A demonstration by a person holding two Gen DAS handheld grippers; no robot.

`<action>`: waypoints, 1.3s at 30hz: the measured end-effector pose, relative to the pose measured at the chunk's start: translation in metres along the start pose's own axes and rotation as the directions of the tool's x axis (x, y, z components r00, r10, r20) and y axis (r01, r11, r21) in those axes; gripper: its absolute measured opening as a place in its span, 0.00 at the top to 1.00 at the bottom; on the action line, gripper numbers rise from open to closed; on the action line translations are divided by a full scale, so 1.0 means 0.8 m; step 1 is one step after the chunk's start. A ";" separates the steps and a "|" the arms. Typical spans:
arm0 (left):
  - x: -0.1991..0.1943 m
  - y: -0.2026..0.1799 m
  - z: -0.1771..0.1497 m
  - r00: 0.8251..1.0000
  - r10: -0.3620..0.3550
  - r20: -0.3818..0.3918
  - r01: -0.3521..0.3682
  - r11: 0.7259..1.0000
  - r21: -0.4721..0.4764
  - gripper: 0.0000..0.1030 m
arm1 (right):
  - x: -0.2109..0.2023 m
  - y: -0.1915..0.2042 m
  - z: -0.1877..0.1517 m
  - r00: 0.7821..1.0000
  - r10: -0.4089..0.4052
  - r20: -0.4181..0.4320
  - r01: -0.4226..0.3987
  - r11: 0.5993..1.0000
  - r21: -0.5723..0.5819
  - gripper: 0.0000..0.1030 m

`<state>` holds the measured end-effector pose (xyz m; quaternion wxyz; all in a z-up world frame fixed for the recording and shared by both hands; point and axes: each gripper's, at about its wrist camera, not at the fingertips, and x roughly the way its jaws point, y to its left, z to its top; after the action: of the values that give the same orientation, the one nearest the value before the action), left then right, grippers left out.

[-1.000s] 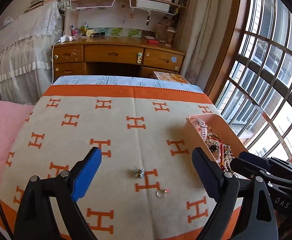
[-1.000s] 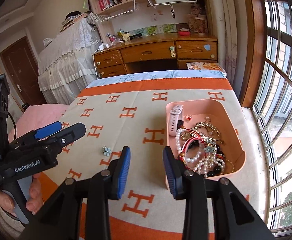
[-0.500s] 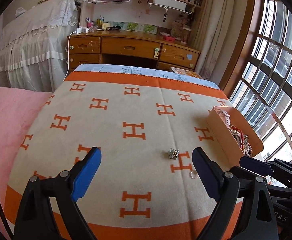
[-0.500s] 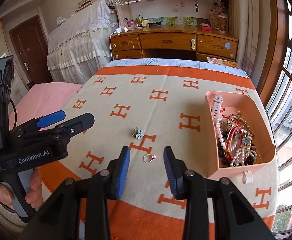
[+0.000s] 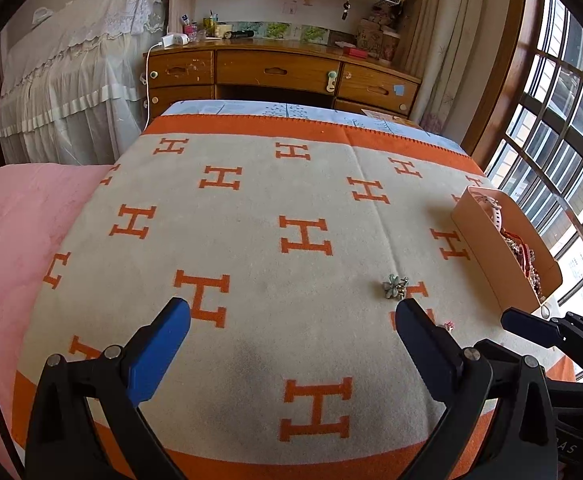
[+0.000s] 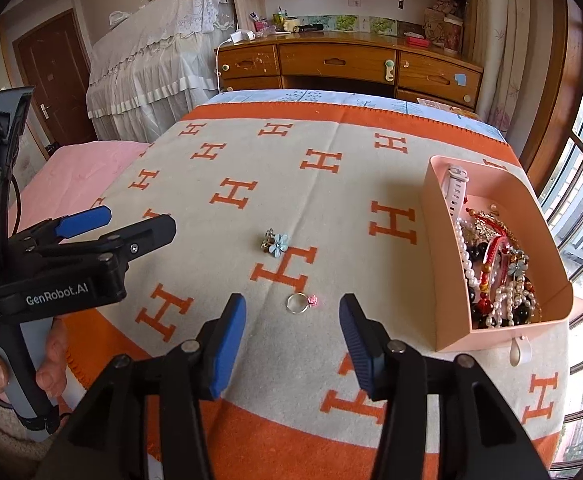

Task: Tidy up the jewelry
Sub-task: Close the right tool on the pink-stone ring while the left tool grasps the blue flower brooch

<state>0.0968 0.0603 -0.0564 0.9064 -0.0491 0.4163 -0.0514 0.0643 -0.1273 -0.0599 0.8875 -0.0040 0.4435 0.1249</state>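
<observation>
A silver ring [image 6: 297, 303] with a pink stone lies on the cream and orange blanket [image 6: 331, 208], just beyond my right gripper [image 6: 291, 332], whose jaws are opening with nothing between them. Farther off sits a pale blue flower piece [image 6: 276, 243], also seen in the left wrist view as the flower piece [image 5: 394, 285]. My left gripper [image 5: 291, 336] is opening wide over bare blanket [image 5: 251, 240], empty, with the flower piece just past its right finger. A pink tray [image 6: 437, 264] at the right holds pearls, beads and a white watch band.
The pink tray [image 5: 487, 248] stands near the blanket's right edge by the window bars. A pink quilt [image 5: 19, 216] lies to the left. A wooden desk [image 6: 347, 62] with drawers stands beyond the bed. A hand [image 6: 47, 364] holds the left gripper's handle.
Both grippers moved forward and lower over the blanket, and both sets of jaws spread wider. The ring and flower piece now sit closer to the right gripper's fingers.
</observation>
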 end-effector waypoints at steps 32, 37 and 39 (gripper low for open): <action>0.058 -0.059 -0.001 0.995 -0.094 -0.040 0.101 0.970 0.222 0.02 | 0.058 -0.004 -0.015 0.999 0.043 0.019 -0.038 0.979 -0.202 0.99; 0.063 -0.057 0.010 0.988 -0.143 -0.058 0.151 0.974 0.171 0.02 | 0.055 -0.009 -0.015 0.999 0.037 0.007 -0.035 0.982 -0.185 1.00; 0.067 -0.060 0.012 0.986 -0.155 -0.070 0.164 0.973 0.162 0.02 | 0.052 -0.012 -0.016 0.999 0.035 0.007 -0.033 0.984 -0.173 1.00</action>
<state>0.1361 0.0060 -0.0843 0.8881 -0.0045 0.4307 -0.1602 0.0803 -0.1287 -0.1017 0.8837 -0.0731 0.4267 0.1781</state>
